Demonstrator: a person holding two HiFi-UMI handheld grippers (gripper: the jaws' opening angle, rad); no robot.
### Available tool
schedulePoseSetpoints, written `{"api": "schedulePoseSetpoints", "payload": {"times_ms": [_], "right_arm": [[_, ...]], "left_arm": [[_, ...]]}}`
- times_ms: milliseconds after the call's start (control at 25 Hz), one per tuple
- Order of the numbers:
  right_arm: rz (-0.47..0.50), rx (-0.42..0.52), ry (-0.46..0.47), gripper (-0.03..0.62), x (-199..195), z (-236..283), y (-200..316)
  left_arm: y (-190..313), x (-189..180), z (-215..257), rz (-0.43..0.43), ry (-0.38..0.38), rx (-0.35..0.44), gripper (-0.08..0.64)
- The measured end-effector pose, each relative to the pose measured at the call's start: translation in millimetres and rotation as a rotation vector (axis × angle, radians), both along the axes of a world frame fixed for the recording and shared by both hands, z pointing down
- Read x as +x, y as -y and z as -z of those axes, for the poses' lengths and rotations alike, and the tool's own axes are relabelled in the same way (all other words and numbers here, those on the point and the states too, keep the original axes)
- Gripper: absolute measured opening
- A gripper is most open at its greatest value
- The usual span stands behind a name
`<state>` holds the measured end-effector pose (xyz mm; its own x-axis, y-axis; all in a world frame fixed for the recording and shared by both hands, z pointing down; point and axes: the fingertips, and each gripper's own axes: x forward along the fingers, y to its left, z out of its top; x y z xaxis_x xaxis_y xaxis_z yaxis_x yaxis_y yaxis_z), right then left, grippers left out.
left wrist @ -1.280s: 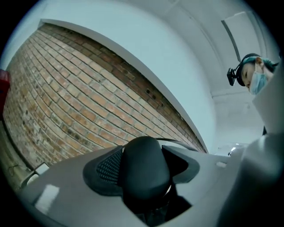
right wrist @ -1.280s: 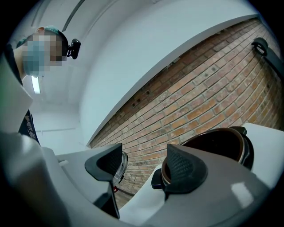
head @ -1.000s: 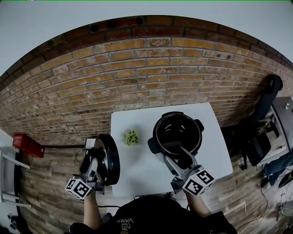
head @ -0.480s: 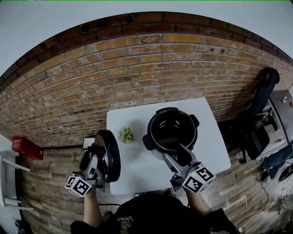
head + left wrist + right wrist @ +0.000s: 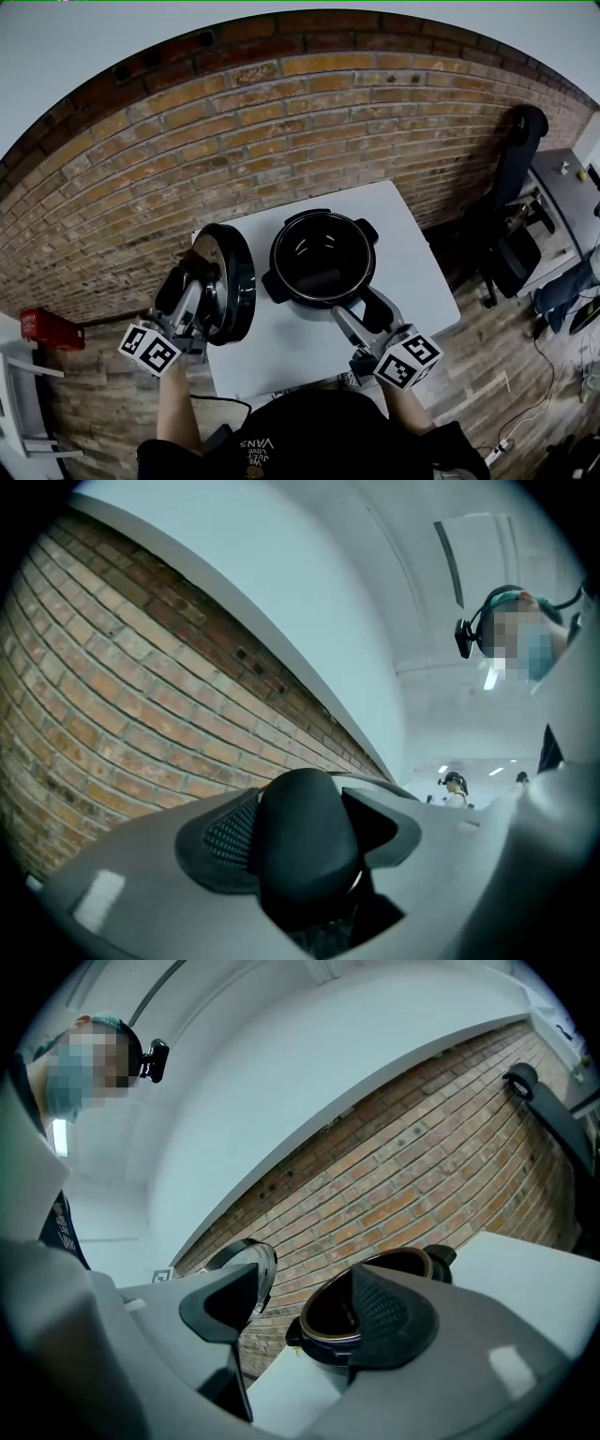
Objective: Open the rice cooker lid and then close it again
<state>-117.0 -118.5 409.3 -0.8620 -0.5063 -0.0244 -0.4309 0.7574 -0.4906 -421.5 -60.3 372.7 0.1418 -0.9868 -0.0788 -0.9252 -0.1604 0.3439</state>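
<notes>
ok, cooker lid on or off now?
Off. The left gripper holds the lid by its knob, on edge beside the rice cooker, whose mouth is uncovered.

A white square surface [image 5: 408, 258] stands before a brick wall [image 5: 281, 122]. An open black rice cooker [image 5: 323, 258] sits on it, toward the back edge.

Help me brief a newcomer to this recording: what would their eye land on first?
The rice cooker stands open on the white table. Left of it, the left gripper holds the lid on edge by its knob; the right gripper hangs open at the cooker's near side.
</notes>
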Motion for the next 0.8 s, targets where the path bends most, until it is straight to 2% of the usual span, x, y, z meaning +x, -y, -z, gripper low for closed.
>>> {"api": "schedulePoseSetpoints", "payload": {"times_ms": [160, 400, 800], "right_arm": [[-0.054, -0.003, 0.006, 0.307, 24.5, -1.7, 6.5], [-0.147, -0.019, 0.024, 0.307, 66.3, -7.0, 14.8], [-0.281, -0.035, 0.038, 0.305, 136.4, -16.8, 28.4]], "left_arm": [[43.3, 35.1, 13.4, -0.106, 0.065, -0.006, 0.277], [103.8, 94.9, 19.2, -0.273, 0.115, -0.047, 0.276], [175.3, 181.5, -7.3, -0.481, 0.306, -0.163, 0.278]]}}
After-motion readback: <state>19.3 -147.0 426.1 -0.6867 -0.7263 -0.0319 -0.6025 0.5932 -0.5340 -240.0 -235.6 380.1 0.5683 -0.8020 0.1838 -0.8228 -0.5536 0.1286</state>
